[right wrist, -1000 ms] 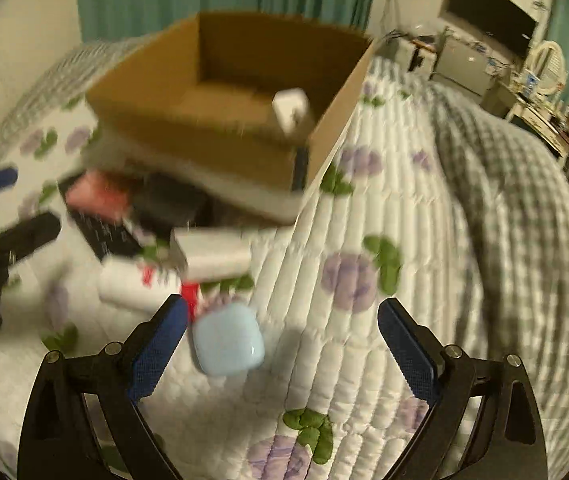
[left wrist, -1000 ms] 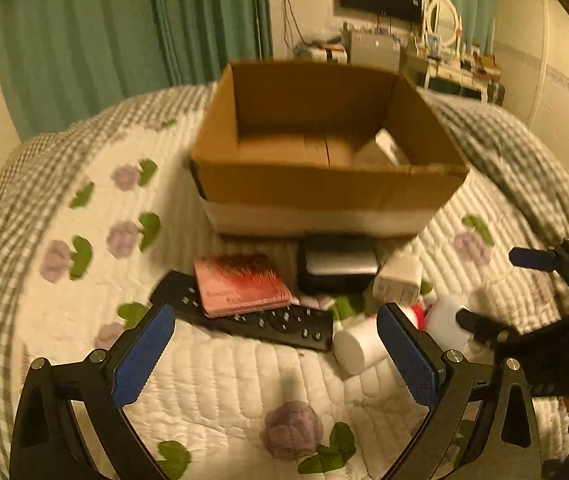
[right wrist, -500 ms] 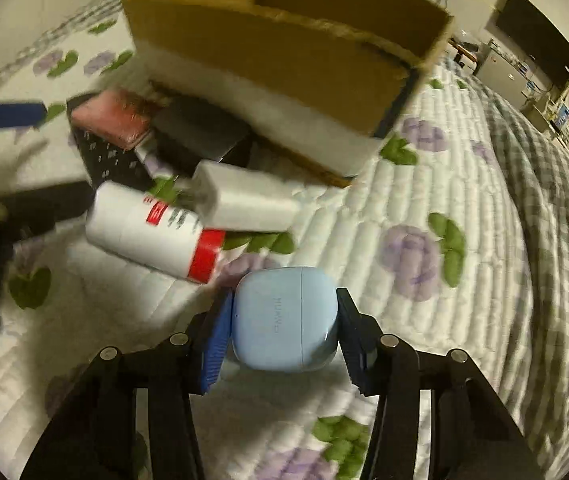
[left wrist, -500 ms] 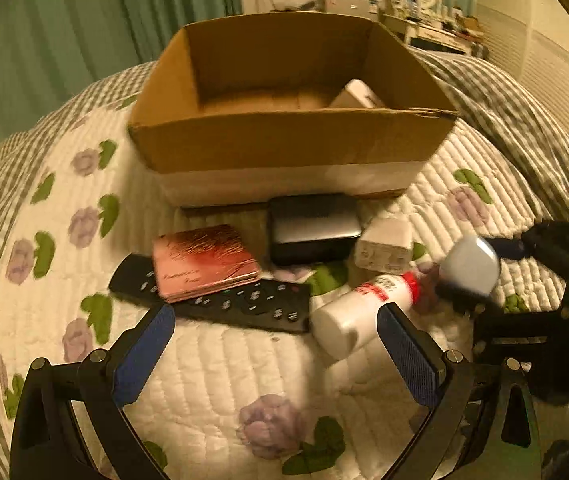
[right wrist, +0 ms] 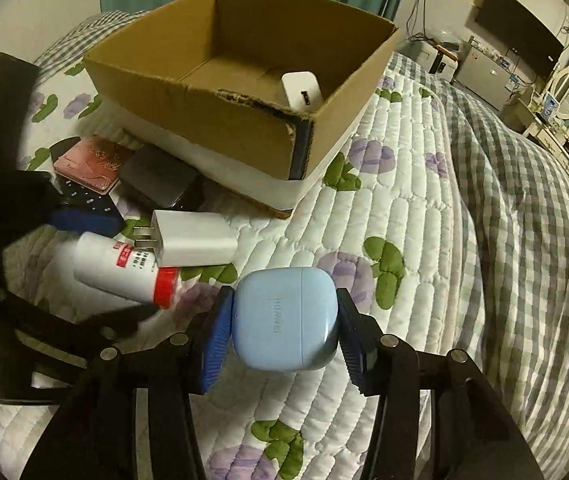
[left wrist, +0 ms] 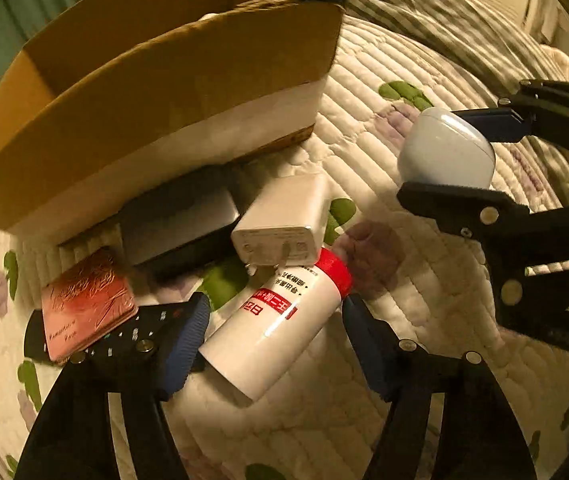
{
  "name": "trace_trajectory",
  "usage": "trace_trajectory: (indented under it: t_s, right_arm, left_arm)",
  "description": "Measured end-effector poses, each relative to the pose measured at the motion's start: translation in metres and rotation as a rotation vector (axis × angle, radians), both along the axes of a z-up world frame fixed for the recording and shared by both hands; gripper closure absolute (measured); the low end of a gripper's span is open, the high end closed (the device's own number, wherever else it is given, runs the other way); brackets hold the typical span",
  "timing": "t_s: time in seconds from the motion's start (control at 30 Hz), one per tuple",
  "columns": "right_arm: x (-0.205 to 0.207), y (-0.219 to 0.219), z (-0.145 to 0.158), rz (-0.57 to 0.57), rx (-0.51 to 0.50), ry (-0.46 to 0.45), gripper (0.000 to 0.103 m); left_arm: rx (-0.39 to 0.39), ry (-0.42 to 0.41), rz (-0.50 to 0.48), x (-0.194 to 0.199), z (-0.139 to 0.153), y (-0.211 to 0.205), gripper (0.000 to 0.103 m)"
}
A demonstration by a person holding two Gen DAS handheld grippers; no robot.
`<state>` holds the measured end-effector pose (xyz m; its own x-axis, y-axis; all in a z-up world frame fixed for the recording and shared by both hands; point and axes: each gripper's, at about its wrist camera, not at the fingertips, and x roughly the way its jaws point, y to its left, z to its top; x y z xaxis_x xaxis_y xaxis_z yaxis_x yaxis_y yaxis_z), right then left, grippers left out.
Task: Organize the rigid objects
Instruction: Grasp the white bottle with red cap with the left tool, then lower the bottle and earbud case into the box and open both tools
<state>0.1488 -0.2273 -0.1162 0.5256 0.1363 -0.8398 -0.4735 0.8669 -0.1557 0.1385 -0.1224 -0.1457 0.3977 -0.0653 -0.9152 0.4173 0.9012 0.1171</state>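
Note:
My right gripper [right wrist: 284,332] is shut on a light blue earbud case [right wrist: 284,320] and holds it above the quilt; it also shows in the left wrist view [left wrist: 444,148]. My left gripper [left wrist: 276,332] is open, its fingers on either side of a white bottle with a red cap [left wrist: 272,332], [right wrist: 120,268] that lies on the bed. A white charger [left wrist: 284,220], [right wrist: 192,238] lies against the bottle. A cardboard box [right wrist: 188,116], [left wrist: 144,80] stands behind, with another white charger [right wrist: 302,92] inside.
A dark grey case [left wrist: 176,224], a pink tin [left wrist: 84,304] and a black remote [left wrist: 124,340] lie in front of the box. The floral quilt [right wrist: 404,208] spreads right, with a checked blanket [right wrist: 524,200] beyond. Furniture and a TV [right wrist: 516,28] stand far back.
My right gripper closed on the earbud case and lifted it off the quilt. My left gripper moved forward and down and narrowed around the white bottle.

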Motion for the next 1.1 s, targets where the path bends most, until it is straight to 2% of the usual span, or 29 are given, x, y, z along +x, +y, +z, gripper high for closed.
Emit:
trace_trajectory:
  t_s: [0.03, 0.07, 0.17, 0.27, 0.57, 0.8, 0.87, 1.1]
  right_arm:
    - [0.0, 0.001, -0.001, 0.003, -0.001, 0.004, 0.054]
    - [-0.001, 0.001, -0.003, 0.005, -0.001, 0.006, 0.054]
    - [0.001, 0.0, -0.005, 0.011, 0.002, 0.016, 0.054]
    - [-0.001, 0.0, -0.003, 0.015, -0.002, 0.015, 0.054]
    - [-0.018, 0.003, 0.03, 0.02, -0.002, -0.026, 0.054]
    - [-0.039, 0.008, 0.072, 0.027, -0.008, -0.078, 0.054]
    - [-0.045, 0.008, 0.087, 0.031, -0.002, -0.083, 0.054]
    - [-0.049, 0.015, 0.158, 0.038, 0.03, -0.204, 0.054]
  left_arm:
    - [-0.003, 0.002, -0.006, 0.0, 0.0, 0.0, 0.039]
    - [-0.013, 0.004, -0.017, -0.001, 0.001, 0.0, 0.048]
    - [-0.02, 0.005, -0.039, -0.007, 0.005, -0.001, 0.059]
    - [-0.039, 0.007, -0.023, -0.015, 0.011, 0.003, 0.065]
    - [-0.092, -0.059, 0.027, -0.049, 0.052, 0.022, 0.067]
    - [-0.113, -0.172, 0.029, -0.064, 0.111, 0.03, 0.067]
    - [-0.118, -0.216, 0.037, -0.061, 0.133, 0.034, 0.067]
    - [-0.142, -0.334, 0.082, -0.027, 0.194, 0.046, 0.067]
